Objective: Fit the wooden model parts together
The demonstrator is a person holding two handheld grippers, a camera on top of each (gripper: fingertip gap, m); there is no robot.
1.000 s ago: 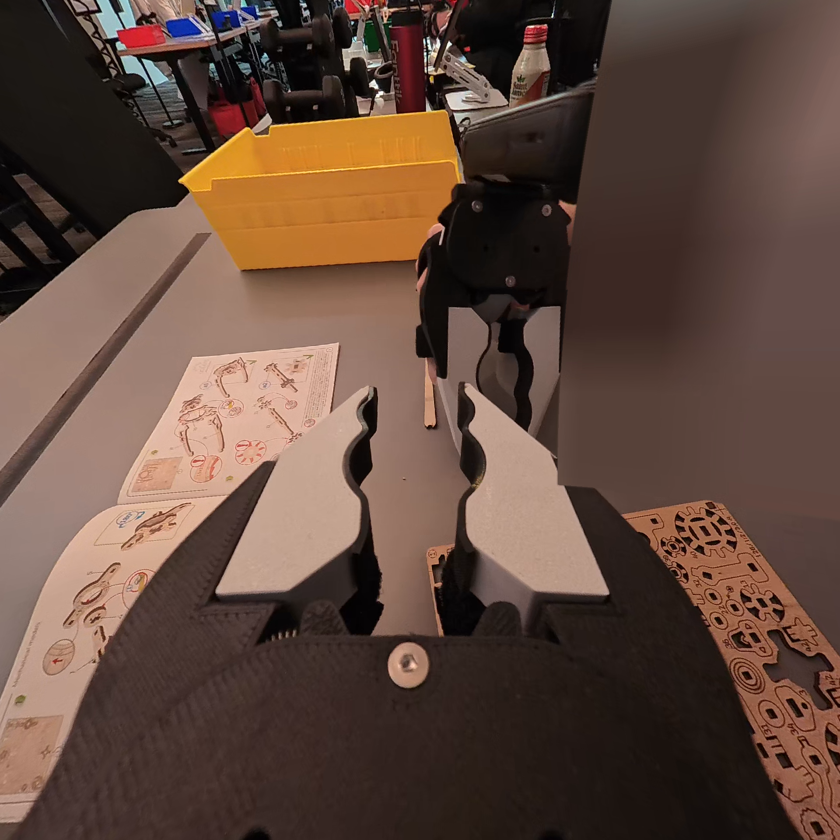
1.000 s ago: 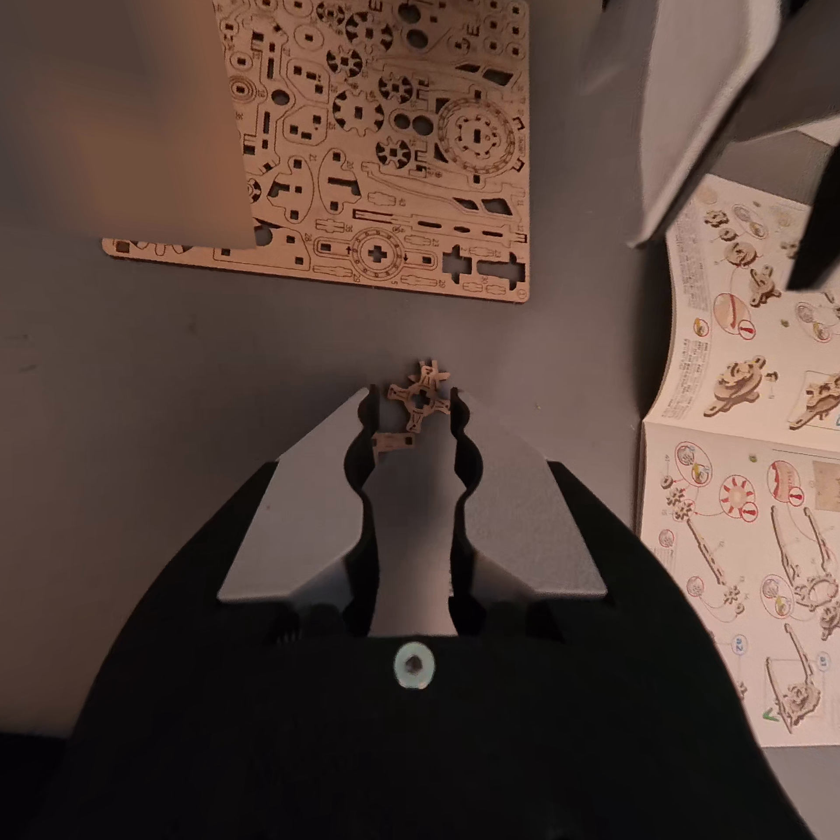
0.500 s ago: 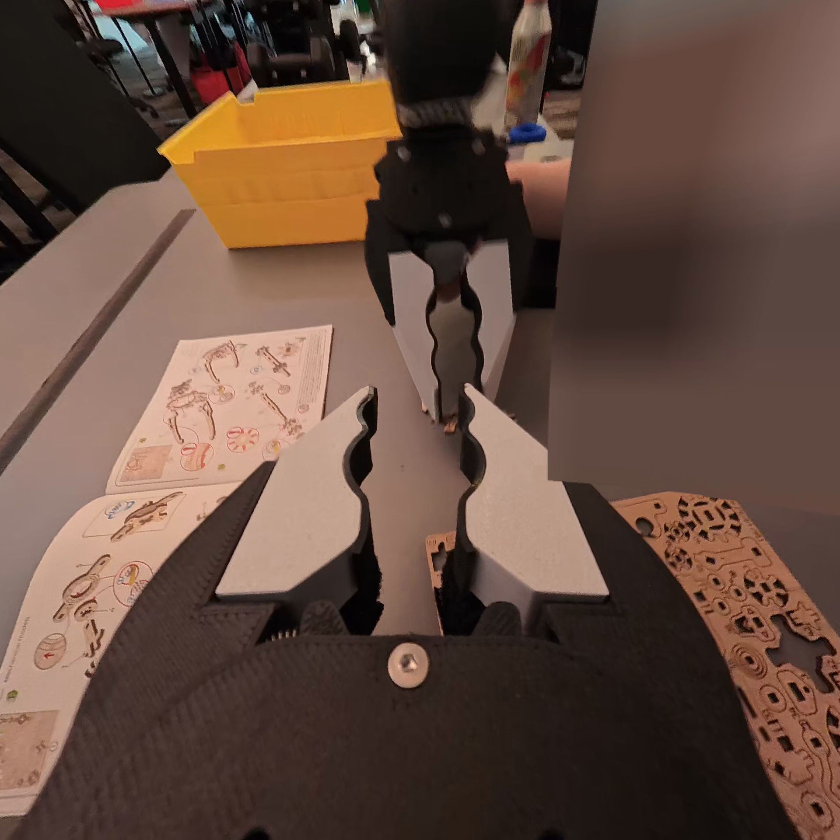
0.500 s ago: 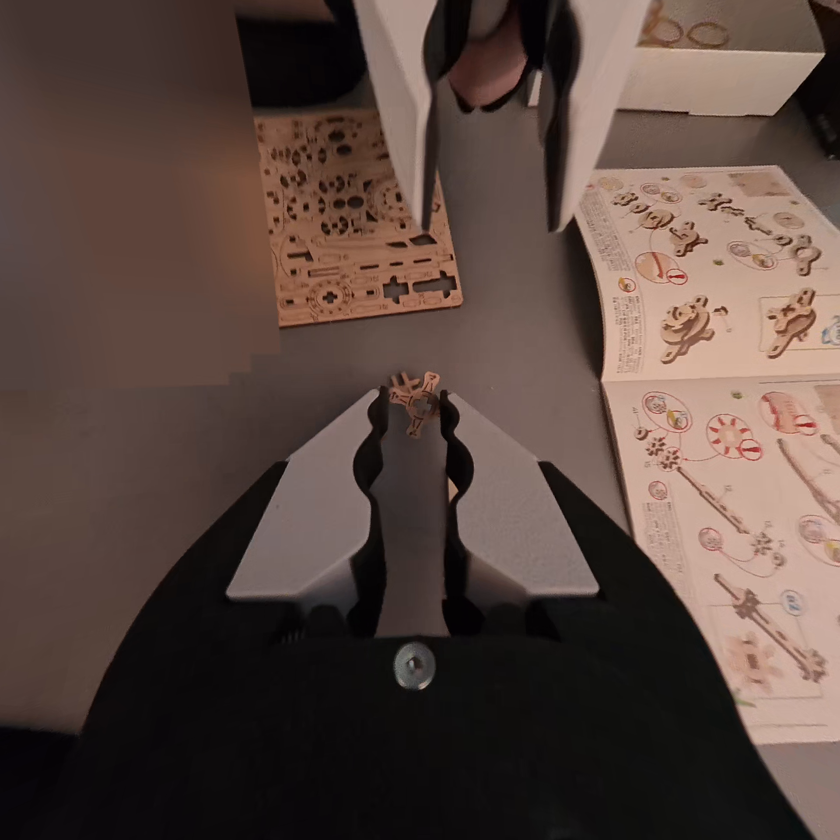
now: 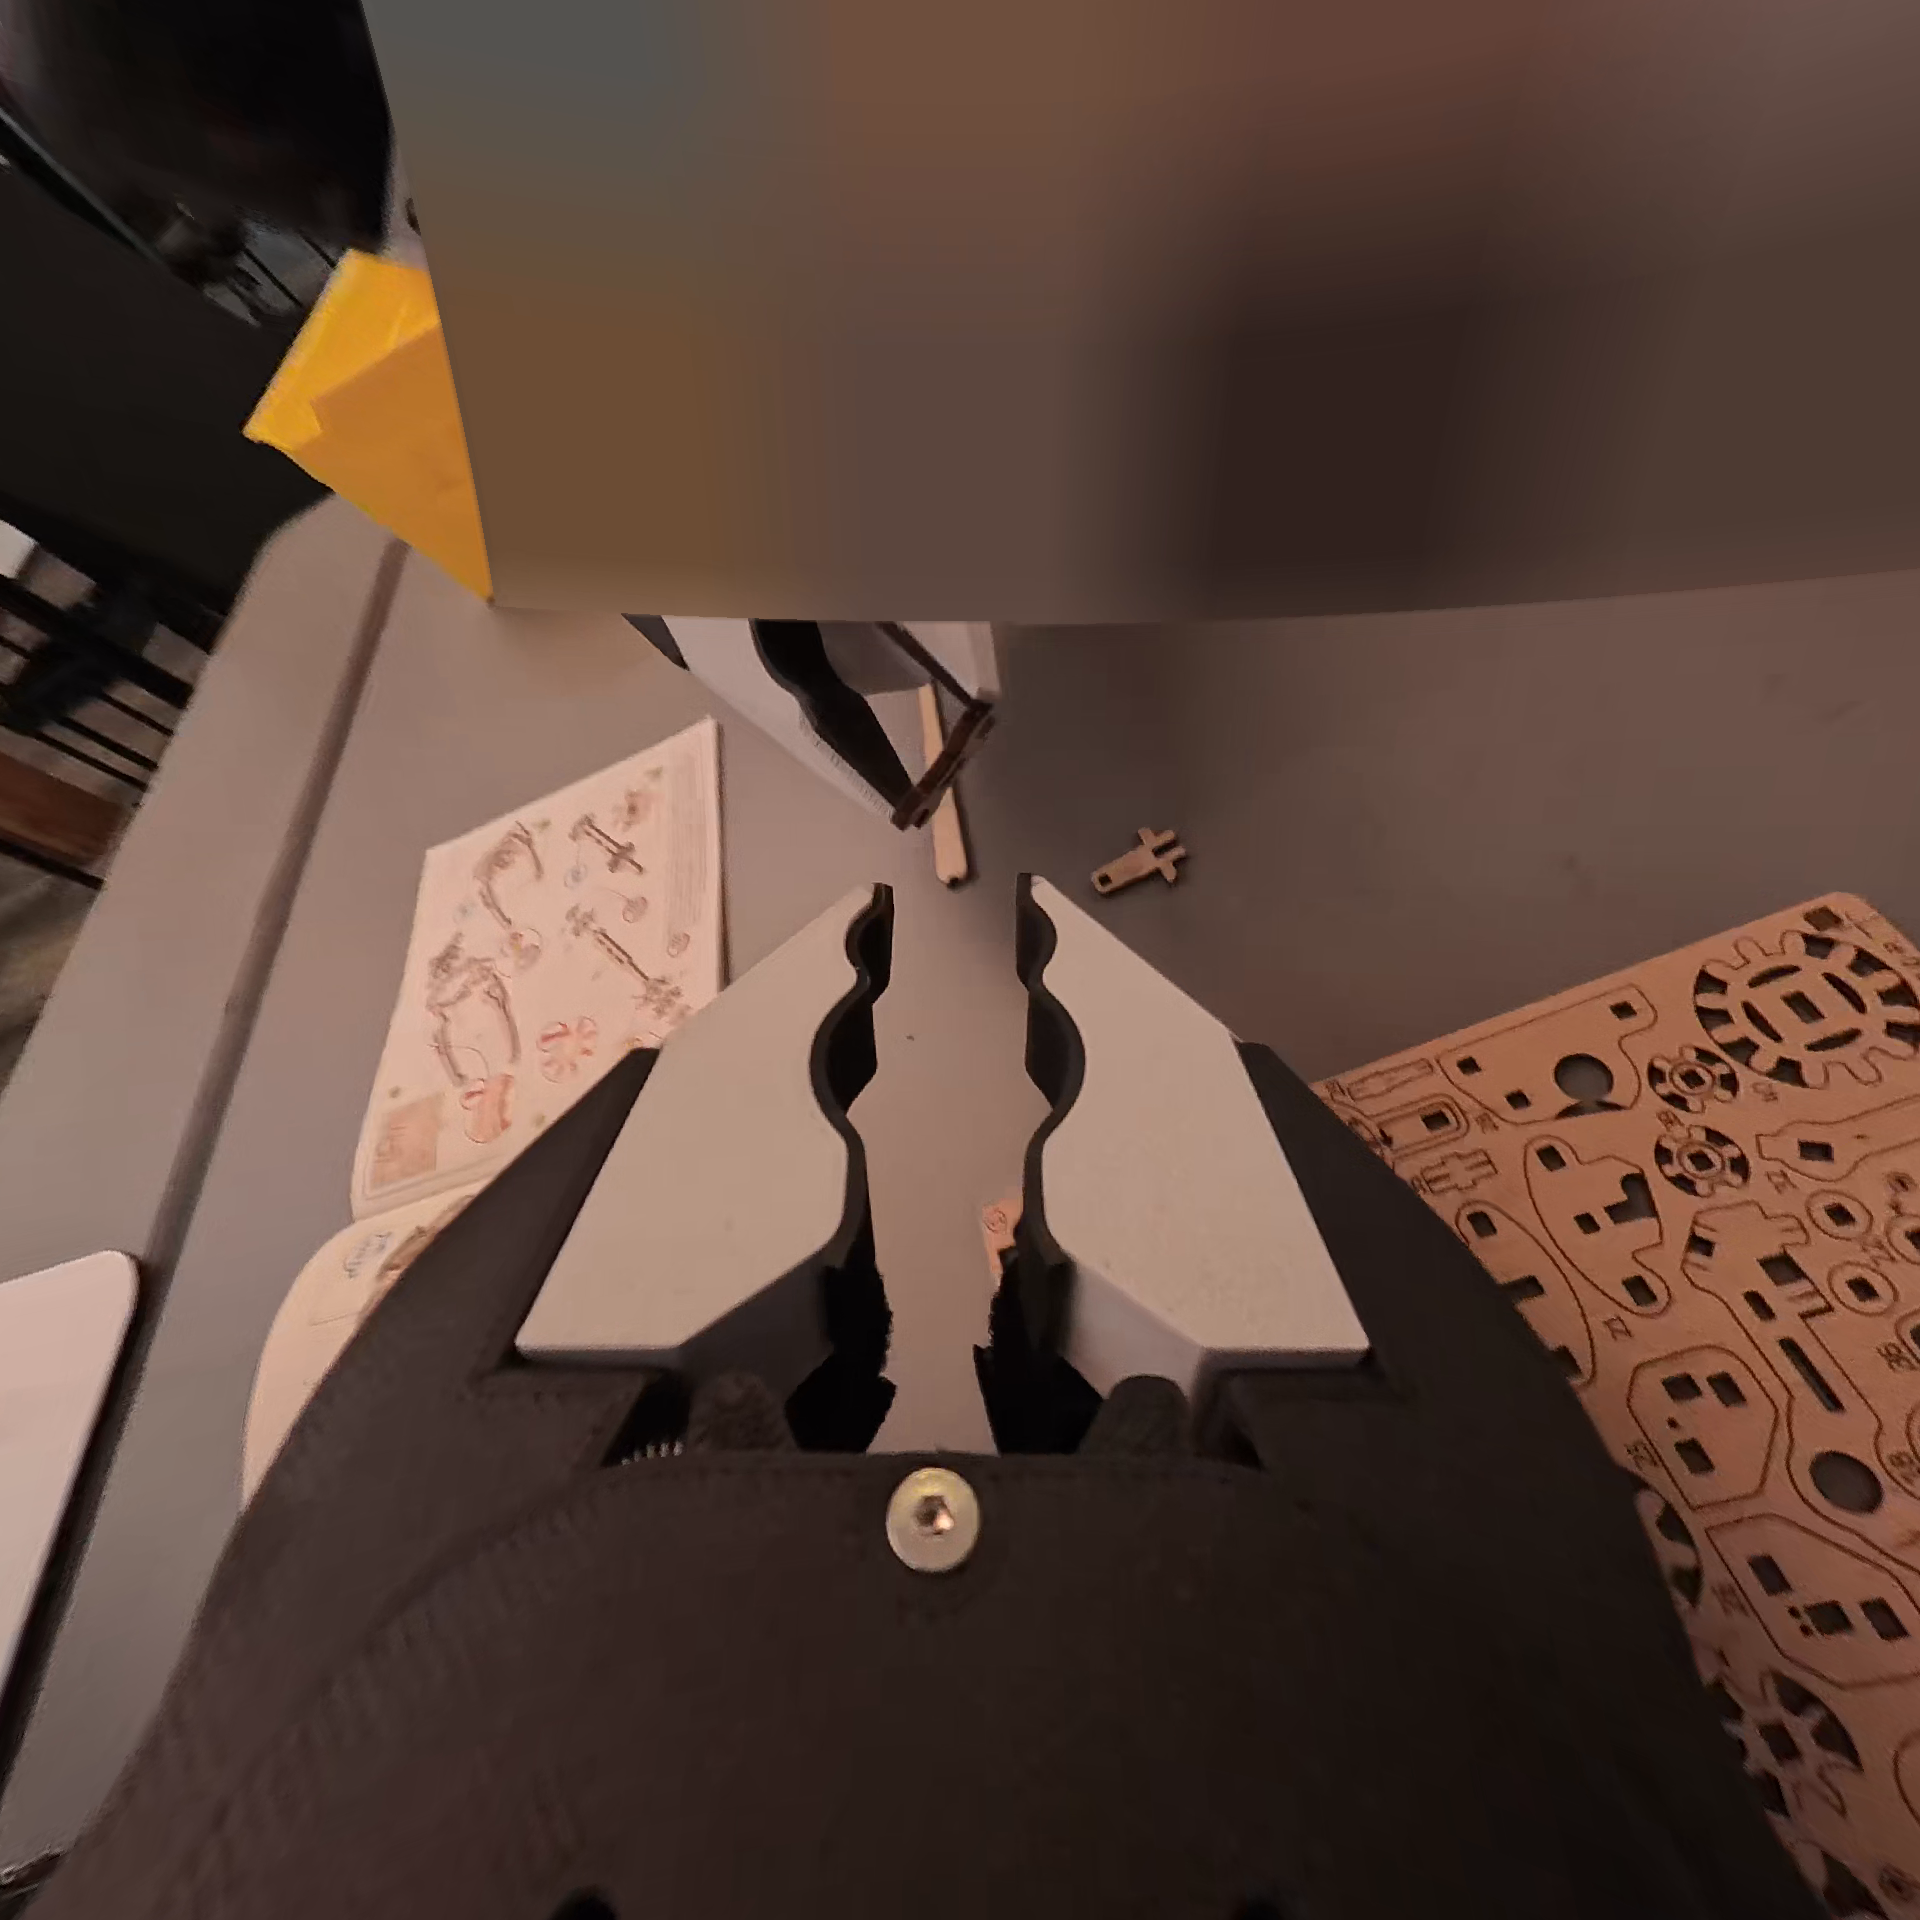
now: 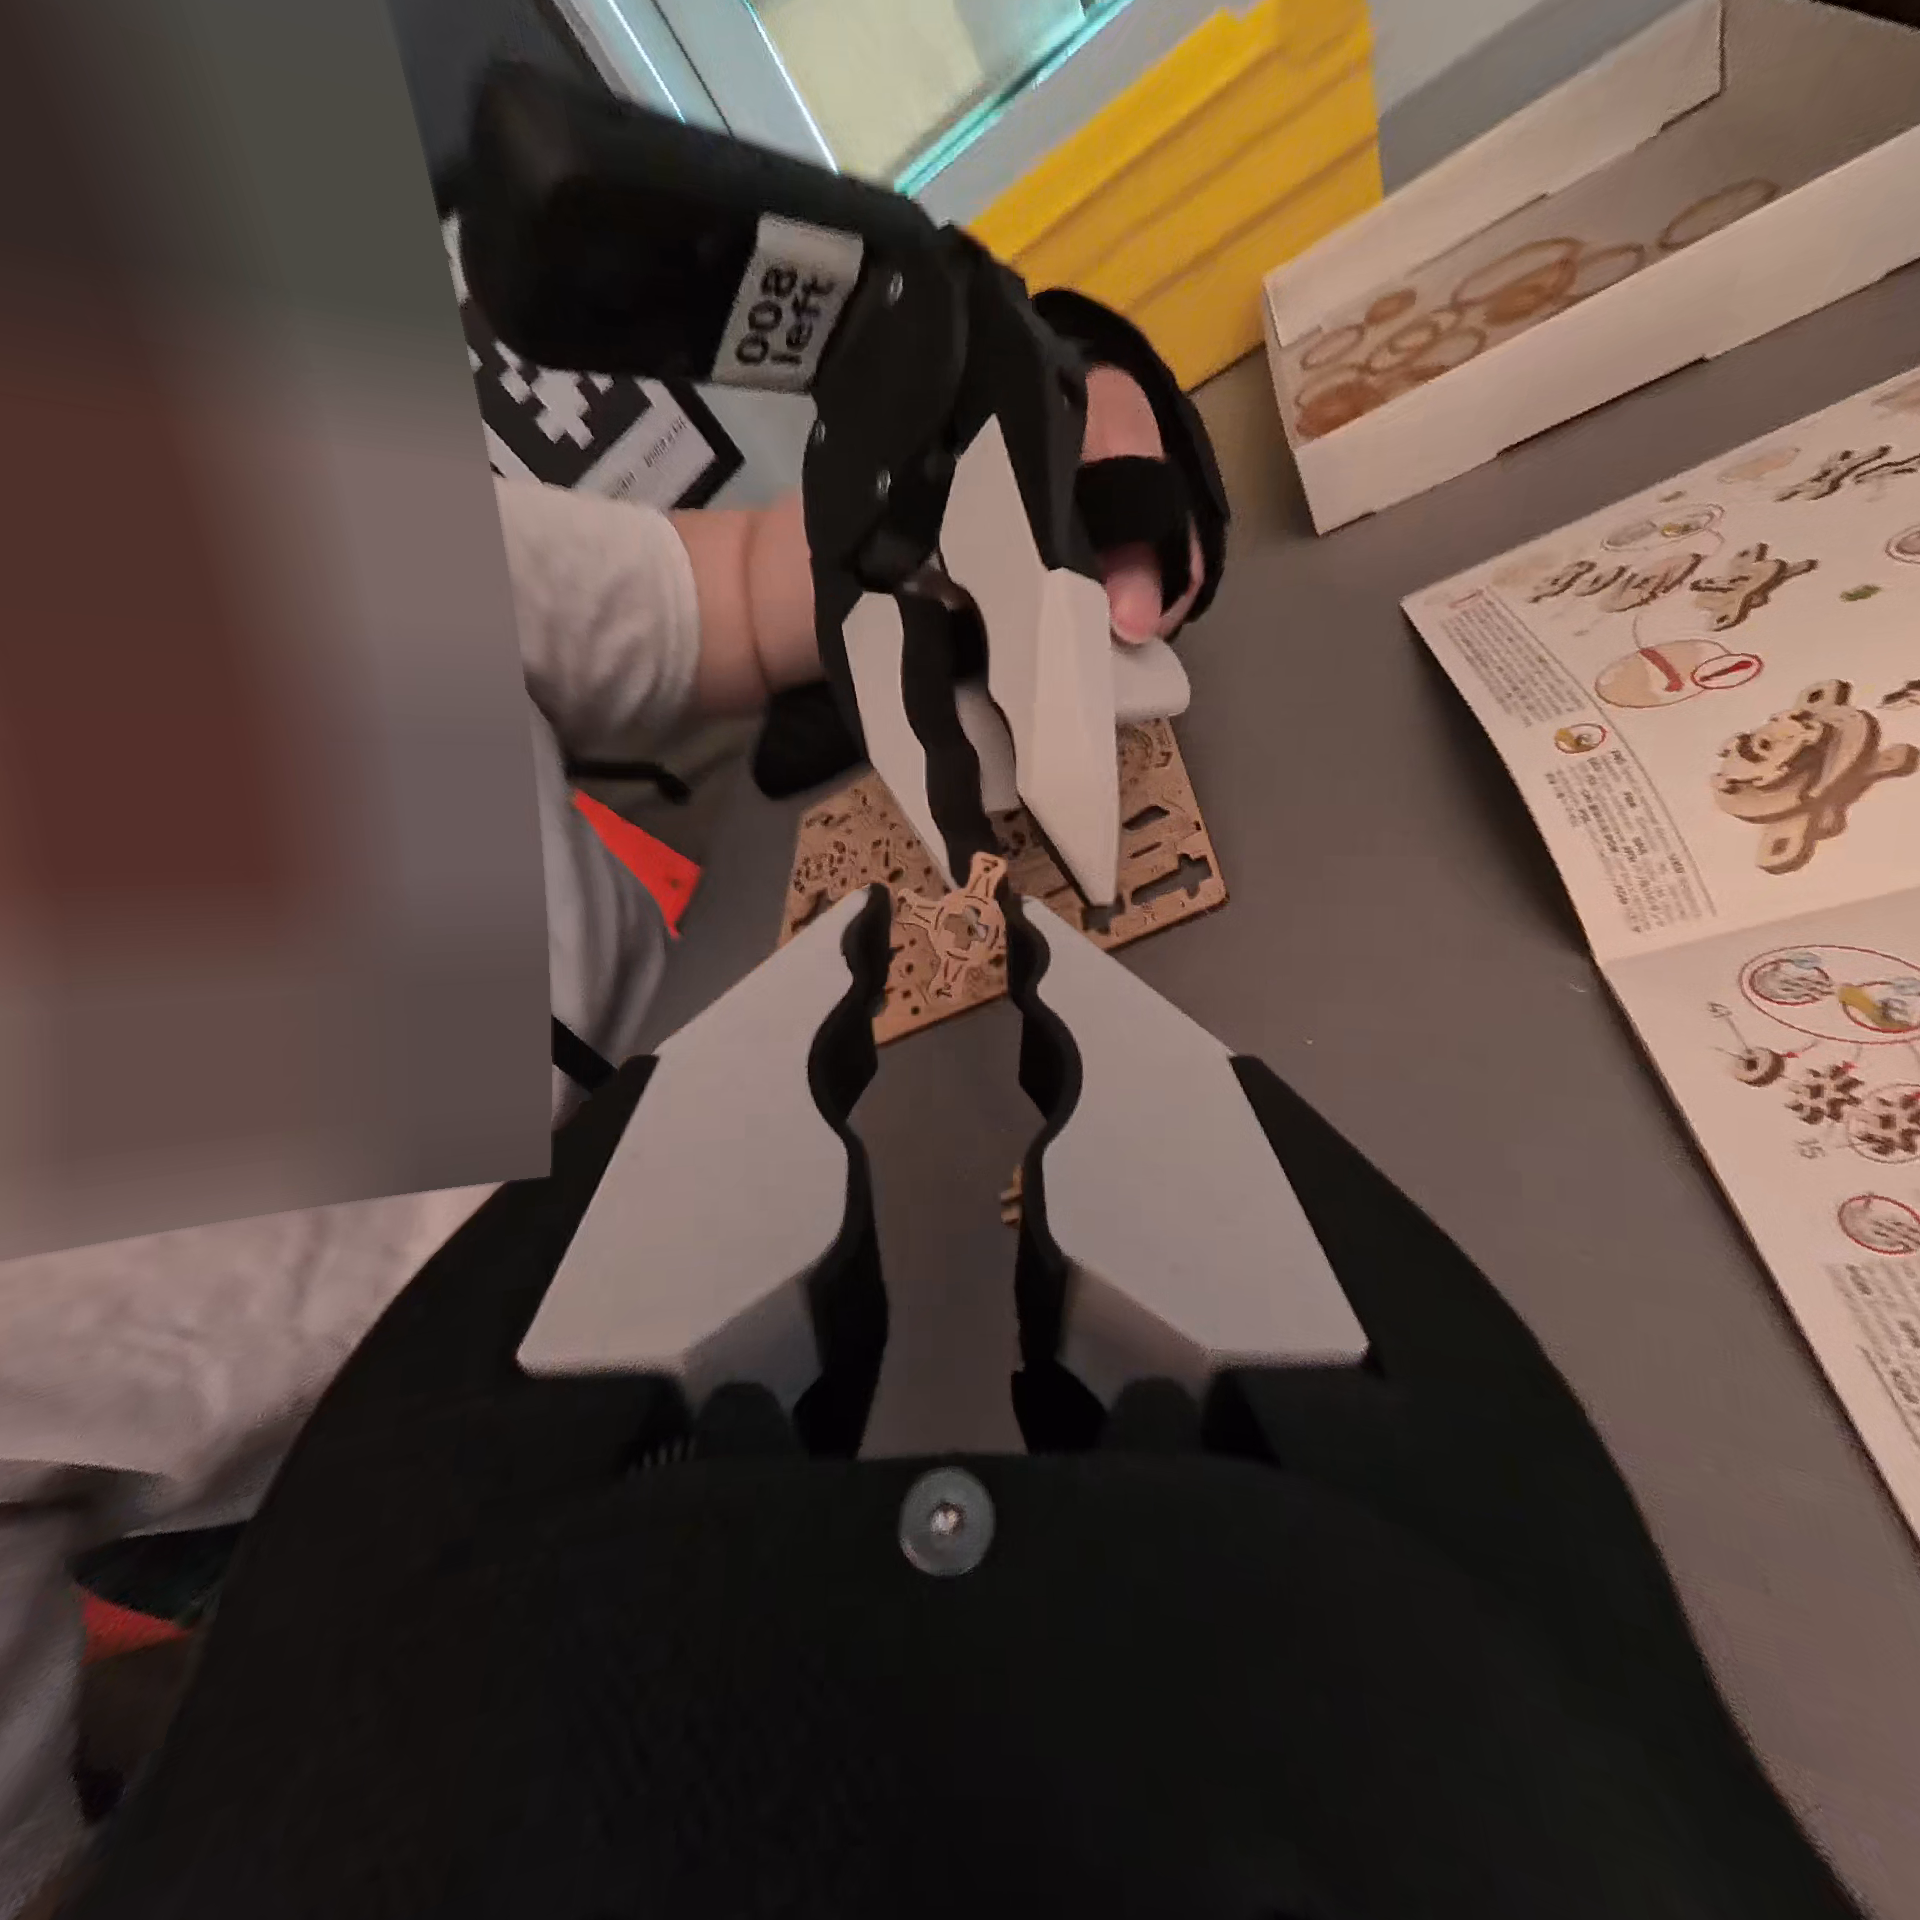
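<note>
With your right tongs pinching the wooden gear aloft above the tabletop, bring the empty, narrowly parted left tongs in slowly and keep the gear level.

A pale wooden gear, spoked with a cross-shaped hole, is held upright off the worktop. Beyond it lies the flat cutout sheet. A small peg lies near the sheet.
</note>
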